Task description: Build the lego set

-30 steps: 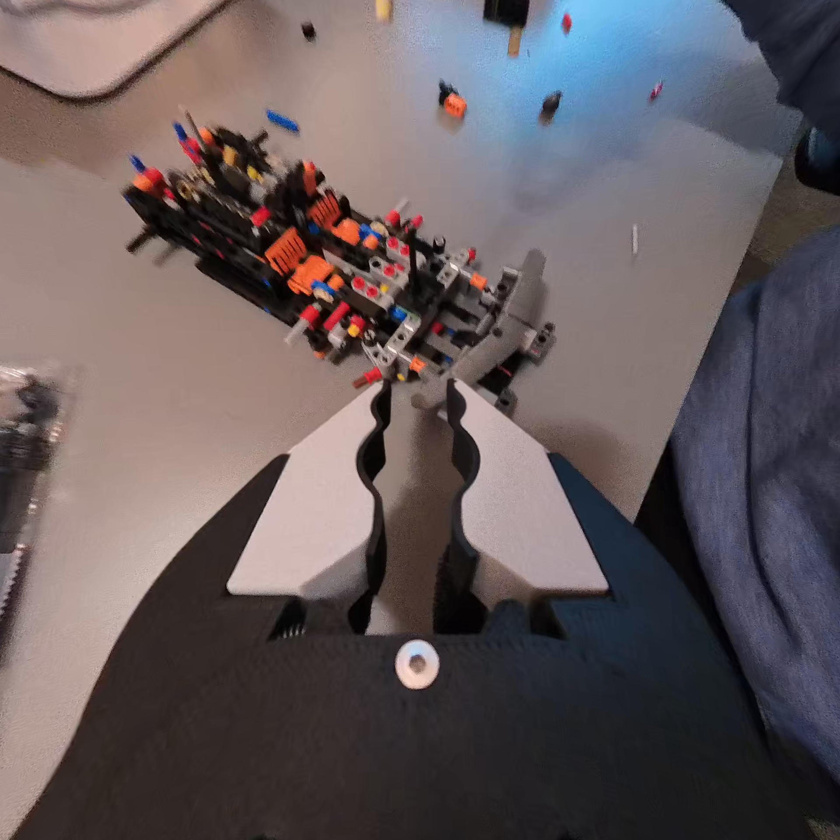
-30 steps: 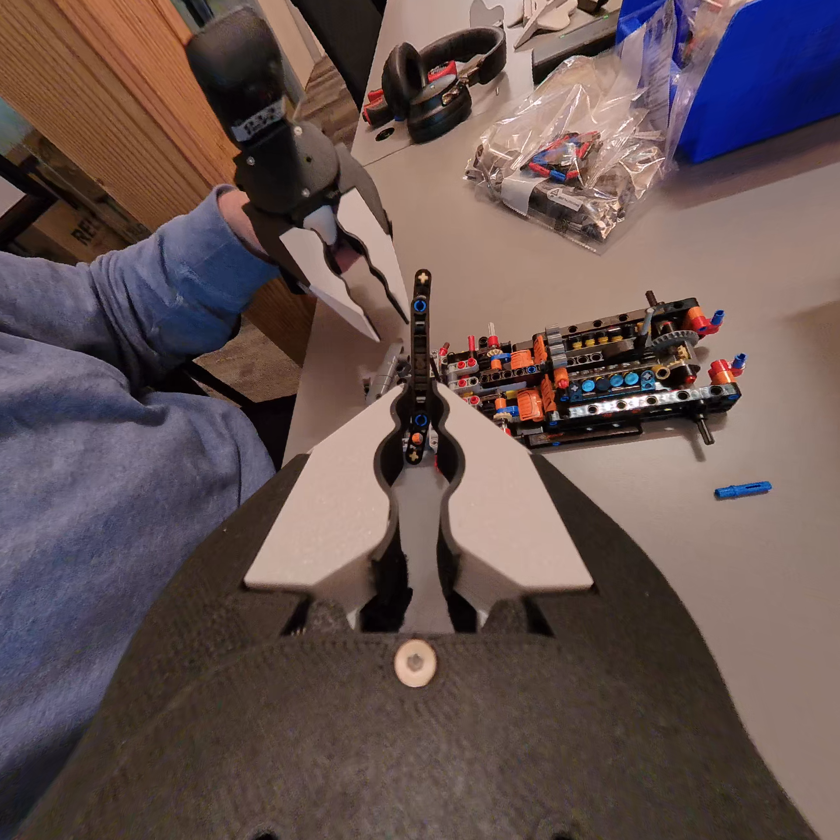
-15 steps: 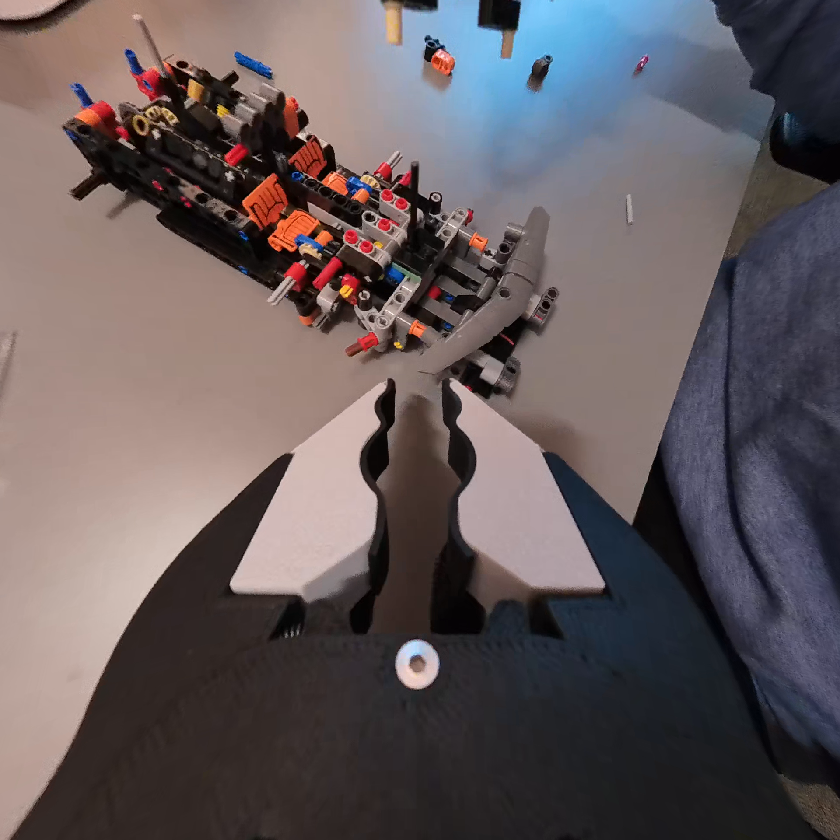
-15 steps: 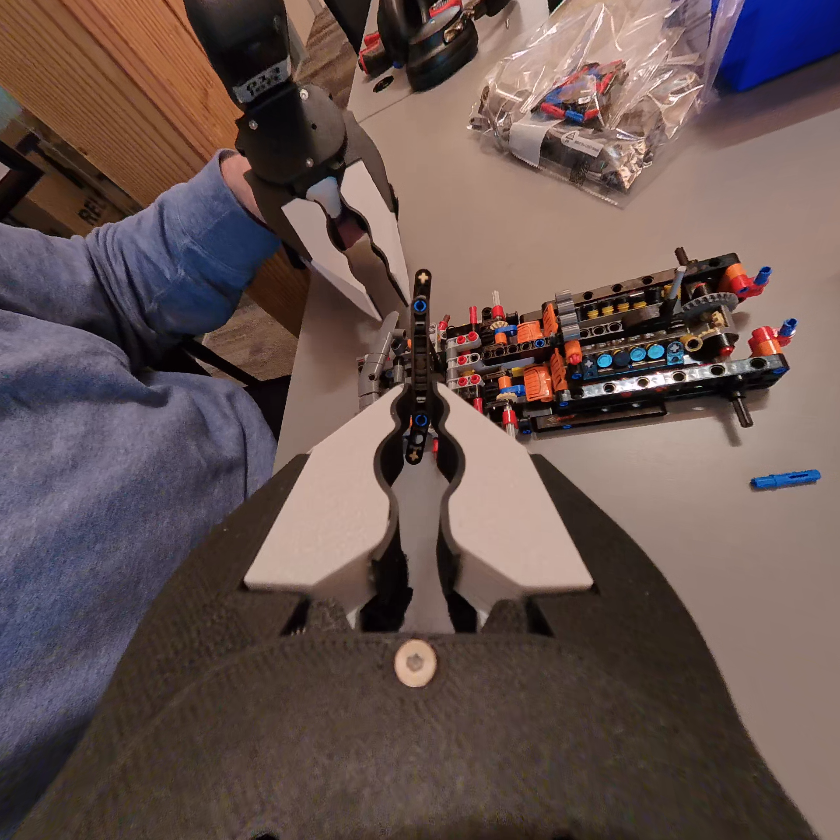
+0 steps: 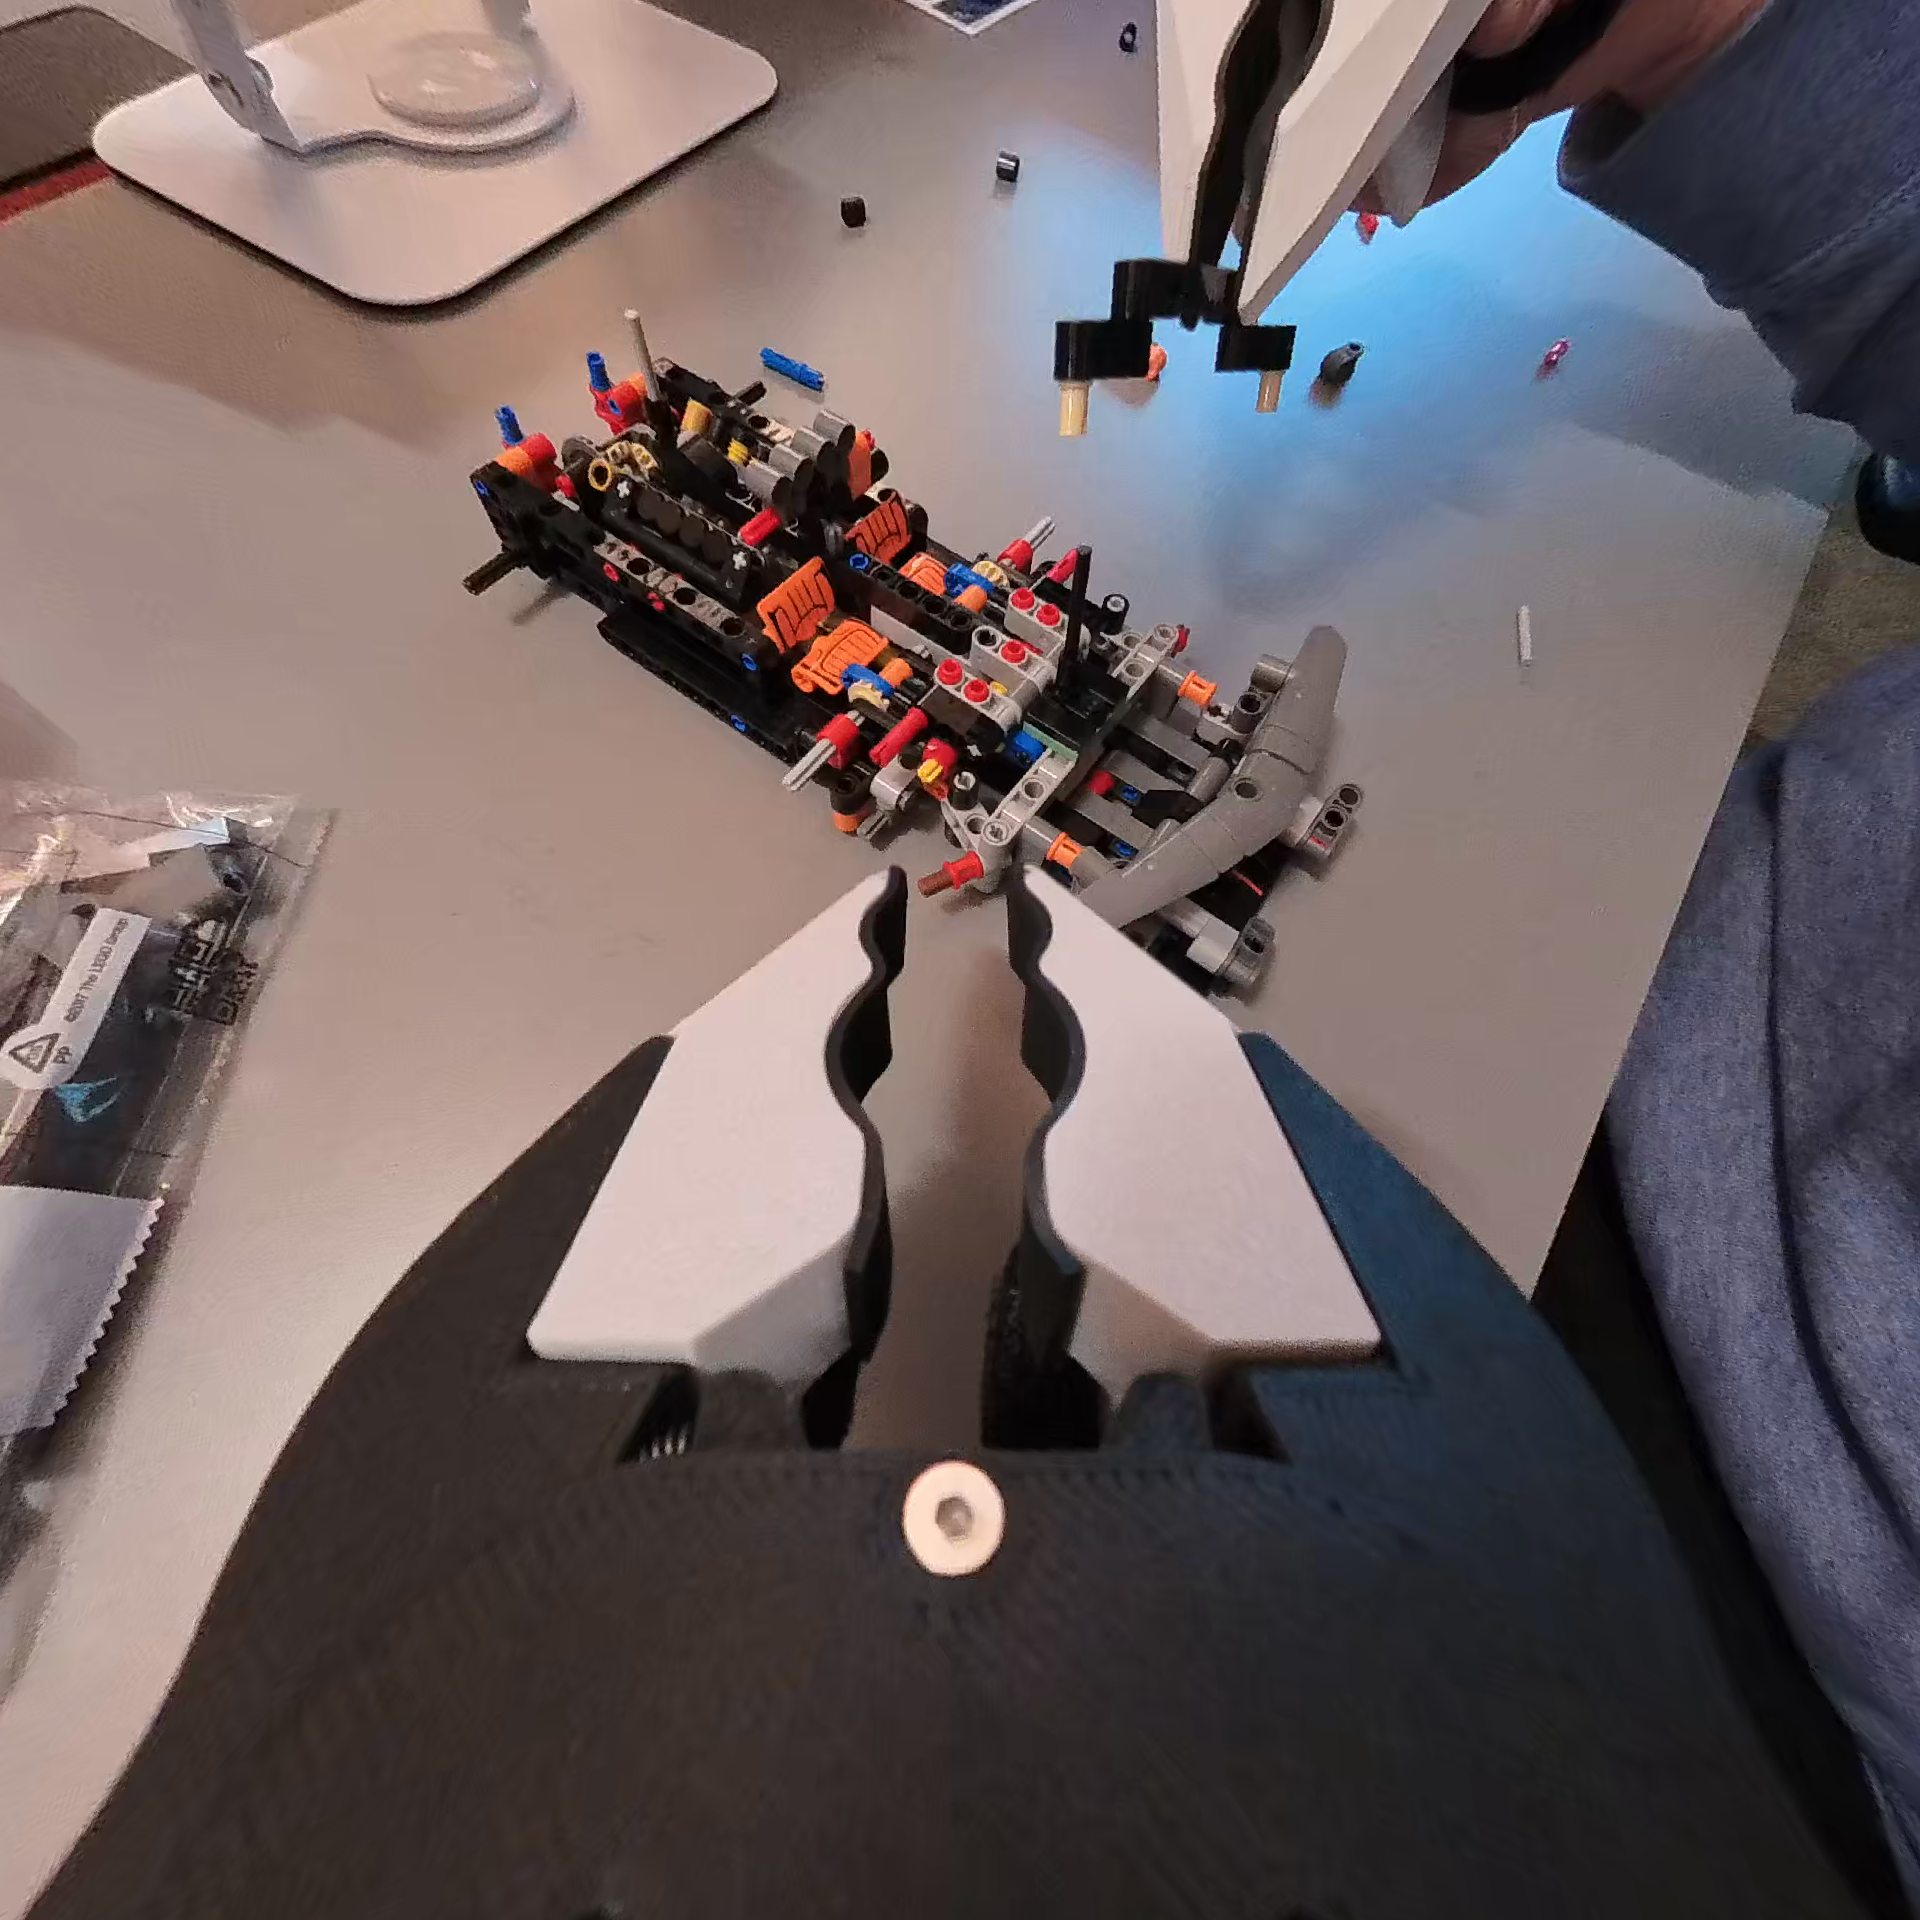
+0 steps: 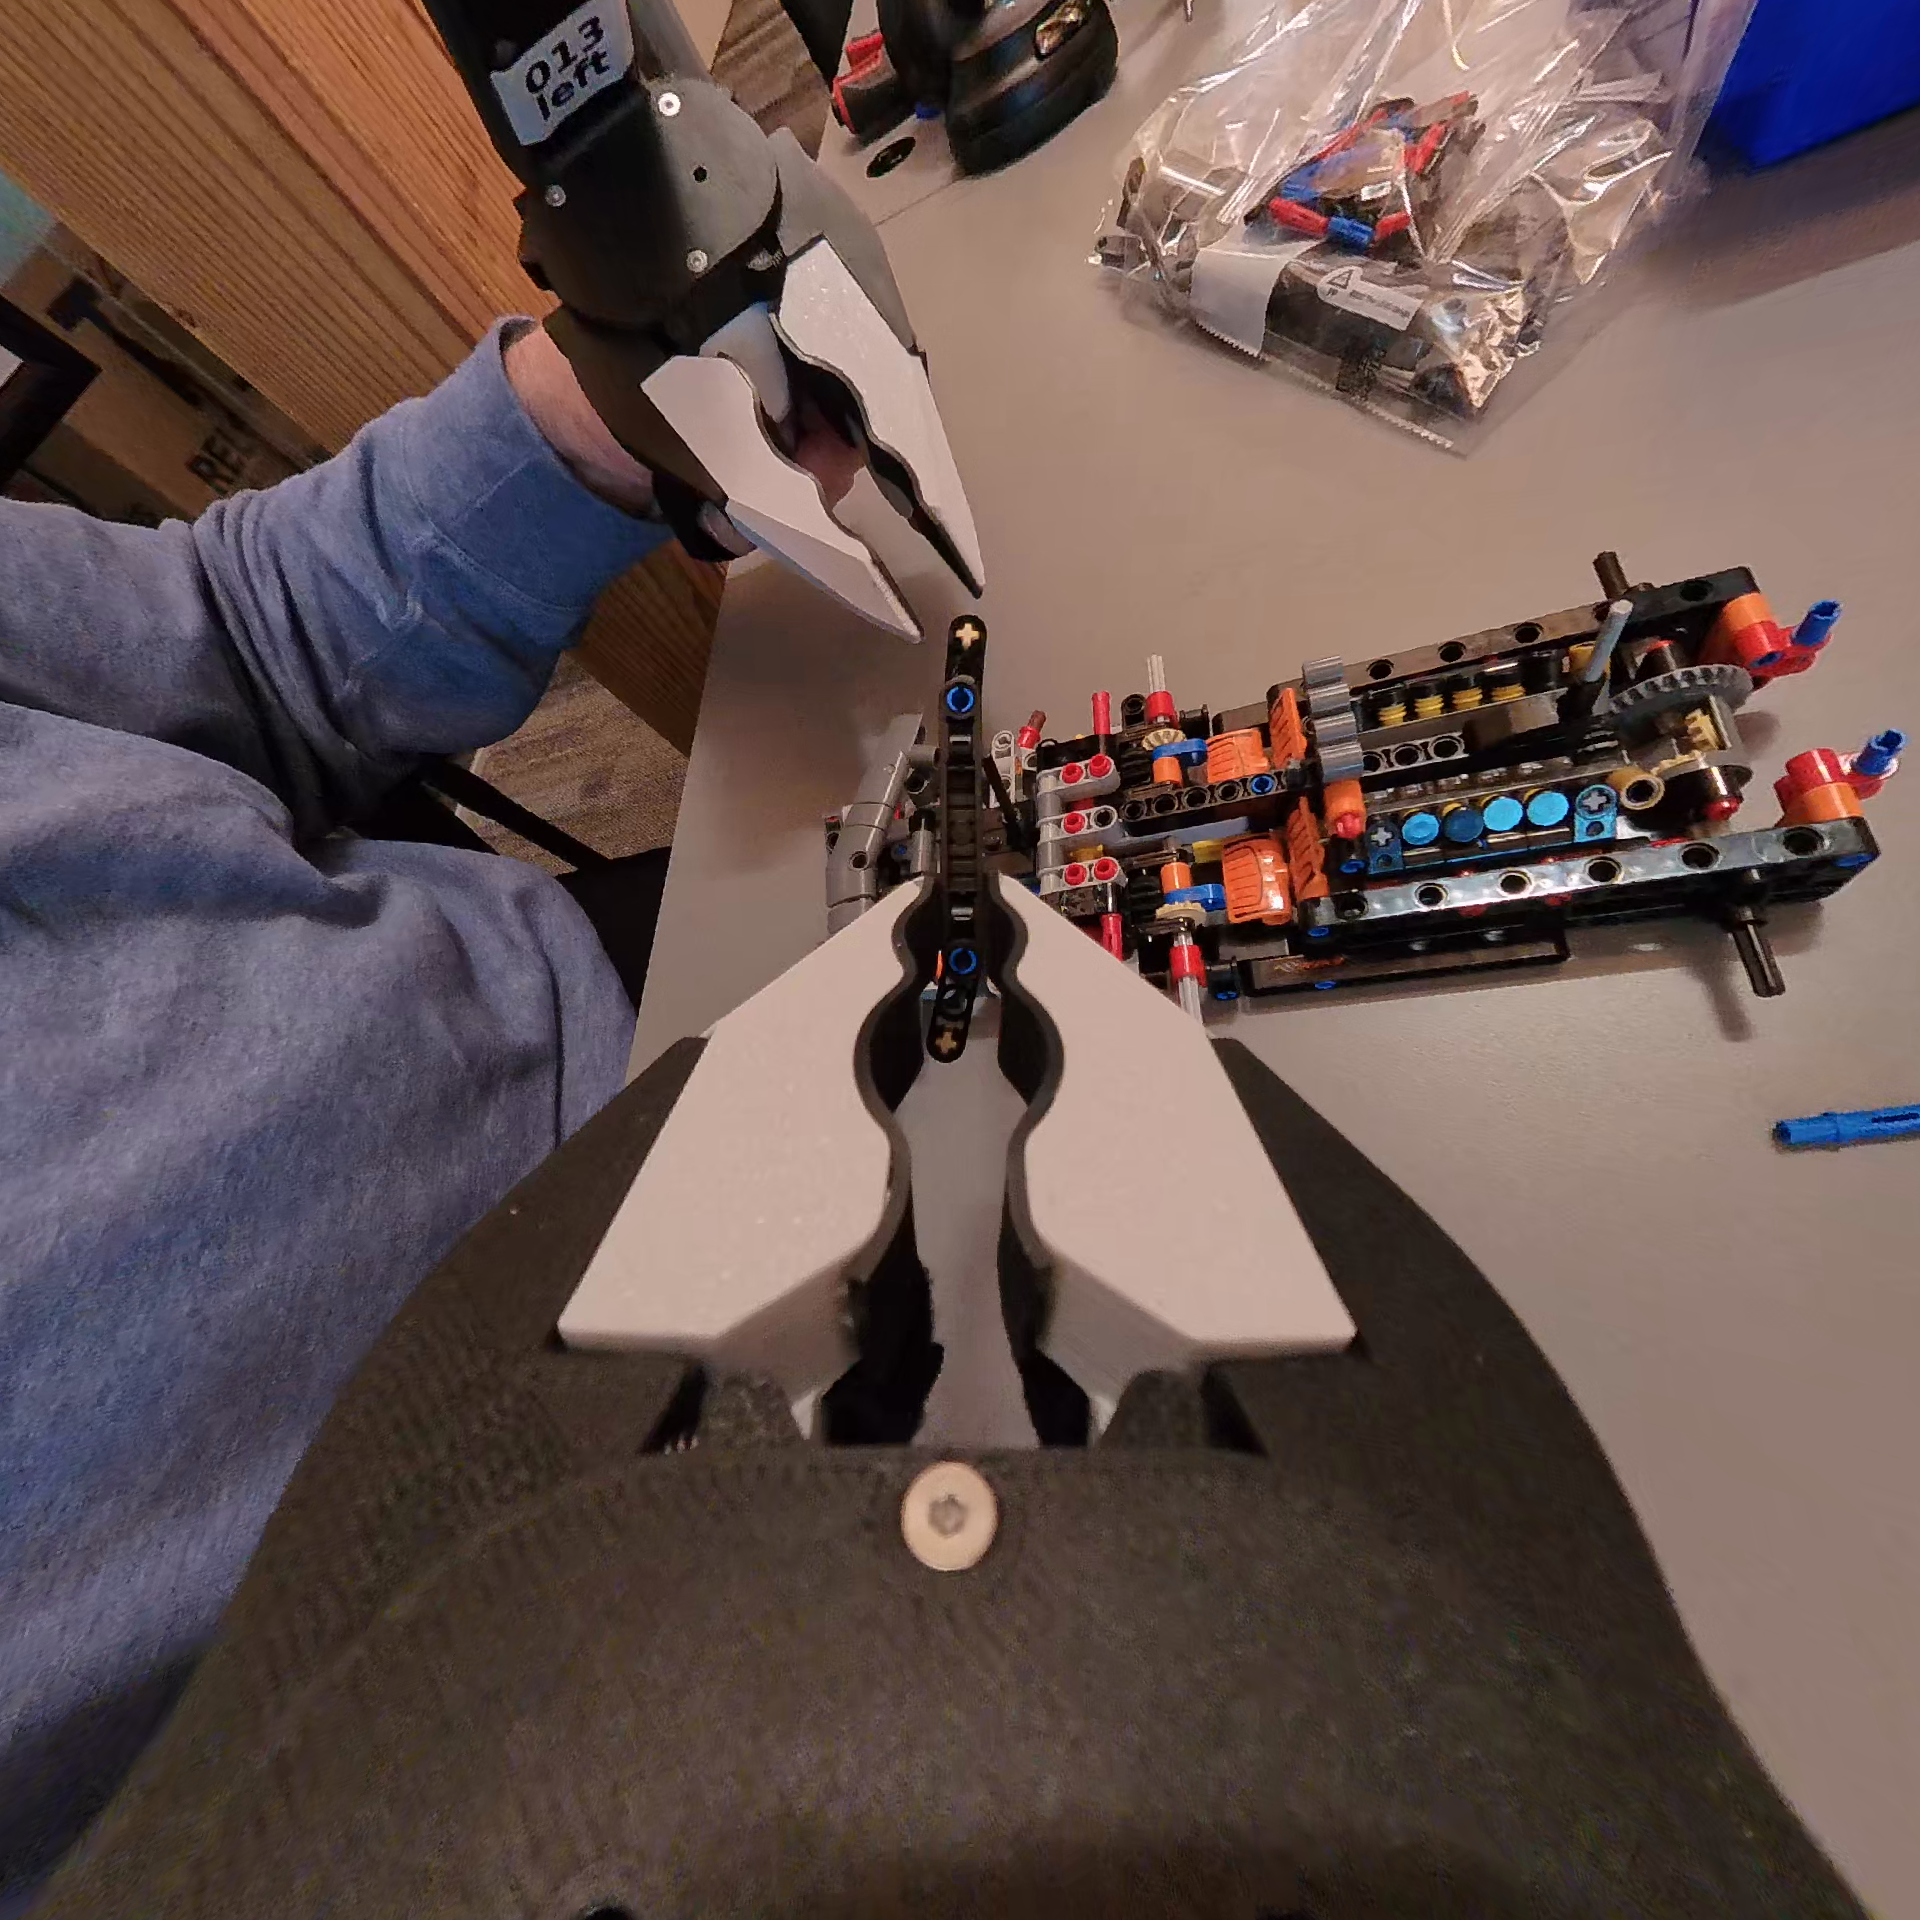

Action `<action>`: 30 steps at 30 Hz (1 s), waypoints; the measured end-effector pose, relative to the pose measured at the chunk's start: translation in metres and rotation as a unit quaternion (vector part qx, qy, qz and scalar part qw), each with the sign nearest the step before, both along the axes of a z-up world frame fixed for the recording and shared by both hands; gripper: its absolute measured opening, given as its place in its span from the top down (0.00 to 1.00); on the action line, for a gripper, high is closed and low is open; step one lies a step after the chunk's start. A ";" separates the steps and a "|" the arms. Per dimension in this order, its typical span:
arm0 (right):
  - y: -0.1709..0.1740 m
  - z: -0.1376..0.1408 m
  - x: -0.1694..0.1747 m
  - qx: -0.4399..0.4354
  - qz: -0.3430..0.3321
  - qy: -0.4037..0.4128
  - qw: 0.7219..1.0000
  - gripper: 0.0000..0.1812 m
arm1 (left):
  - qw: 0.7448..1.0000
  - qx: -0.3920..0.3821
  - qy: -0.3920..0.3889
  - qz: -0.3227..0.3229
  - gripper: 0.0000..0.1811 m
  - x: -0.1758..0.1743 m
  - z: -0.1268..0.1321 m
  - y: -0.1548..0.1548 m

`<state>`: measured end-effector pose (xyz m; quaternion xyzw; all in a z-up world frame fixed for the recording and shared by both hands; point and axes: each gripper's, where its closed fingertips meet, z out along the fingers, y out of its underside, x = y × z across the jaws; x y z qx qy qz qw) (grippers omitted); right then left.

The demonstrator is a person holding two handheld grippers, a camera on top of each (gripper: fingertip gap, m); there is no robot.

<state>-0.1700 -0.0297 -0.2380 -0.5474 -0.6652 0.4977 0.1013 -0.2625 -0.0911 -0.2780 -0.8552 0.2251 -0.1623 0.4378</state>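
Observation:
The long lego chassis (image 5: 914,665), black with orange, red and blue parts and a grey front panel, lies on the grey table (image 5: 416,779). My left gripper (image 5: 957,896) is open and empty, just short of the chassis's grey front end. My right gripper (image 6: 961,894) is shut on a black beam piece (image 6: 961,810) with blue and tan pins, held in the air over that same front end of the chassis (image 6: 1403,810). In the left wrist view the right gripper (image 5: 1236,156) hangs at the top with the black piece (image 5: 1174,286). In the right wrist view the left gripper (image 6: 940,613) hovers near the beam's far tip.
A white stand base (image 5: 416,135) sits at the far left and a plastic parts bag (image 5: 104,997) at the left. Another parts bag (image 6: 1382,229) lies behind the chassis. A loose blue pin (image 6: 1844,1127) and small black parts (image 5: 852,211) are scattered. The table edge (image 5: 1714,831) and the person's blue sleeve (image 6: 416,592) are close. Tip to tip, the grippers are about 12 centimeters apart.
My left gripper has drawn back and up from the chassis, jaws unchanged. My right gripper, still holding the black piece, now shows at the top of the left view.

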 end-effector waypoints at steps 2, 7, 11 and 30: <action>-0.001 0.000 0.000 0.001 0.000 0.001 1.000 0.97 | 1.000 0.003 0.002 0.002 0.91 0.000 0.001 0.001; -0.003 -0.001 -0.001 0.008 0.003 -0.002 1.000 0.97 | 1.000 0.010 0.004 0.004 0.91 0.001 0.003 0.003; -0.006 -0.003 -0.002 0.010 0.006 -0.006 1.000 0.97 | 1.000 0.015 0.002 0.006 0.91 0.000 0.006 0.003; 0.011 -0.001 0.003 0.003 -0.017 0.000 1.000 0.97 | 0.995 -0.063 0.042 0.068 0.93 0.013 -0.015 0.031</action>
